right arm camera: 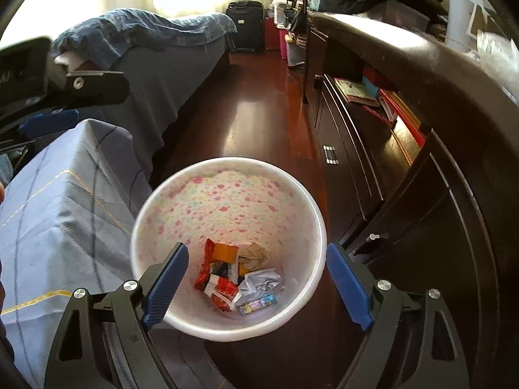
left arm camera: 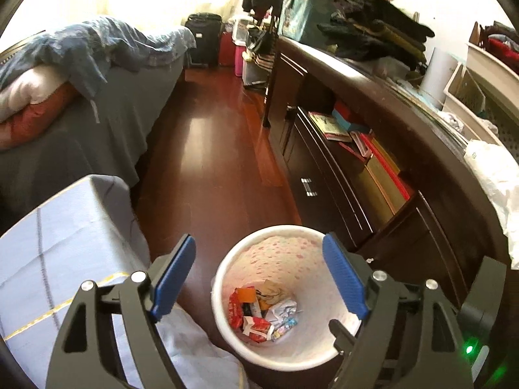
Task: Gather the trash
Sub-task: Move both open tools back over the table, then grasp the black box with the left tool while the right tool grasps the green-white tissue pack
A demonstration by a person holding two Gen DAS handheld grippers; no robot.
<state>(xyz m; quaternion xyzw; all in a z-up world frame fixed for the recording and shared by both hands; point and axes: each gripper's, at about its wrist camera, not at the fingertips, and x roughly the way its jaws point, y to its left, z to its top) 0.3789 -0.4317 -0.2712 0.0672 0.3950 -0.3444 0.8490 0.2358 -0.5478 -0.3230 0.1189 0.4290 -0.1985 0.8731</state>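
Evidently a drop-off is done or nearly so: both grippers hang over the flower-patterned wastebasket (right arm camera: 227,214) on the wooden floor (left arm camera: 207,149), low centre of each frame, and neither carries anything. The left gripper (left arm camera: 259,275) and right gripper (right arm camera: 258,278) have their blue fingers (right arm camera: 167,287) spread wide and empty. Crumpled wrappers and paper (right arm camera: 236,278) already lie at the basket's bottom. Next, I judge, comes finding more trash. Only the left view shows a white crumpled plastic bag (left arm camera: 496,188) on the dark desk (left arm camera: 382,74) at right; only the right view shows the other gripper's body, upper left.
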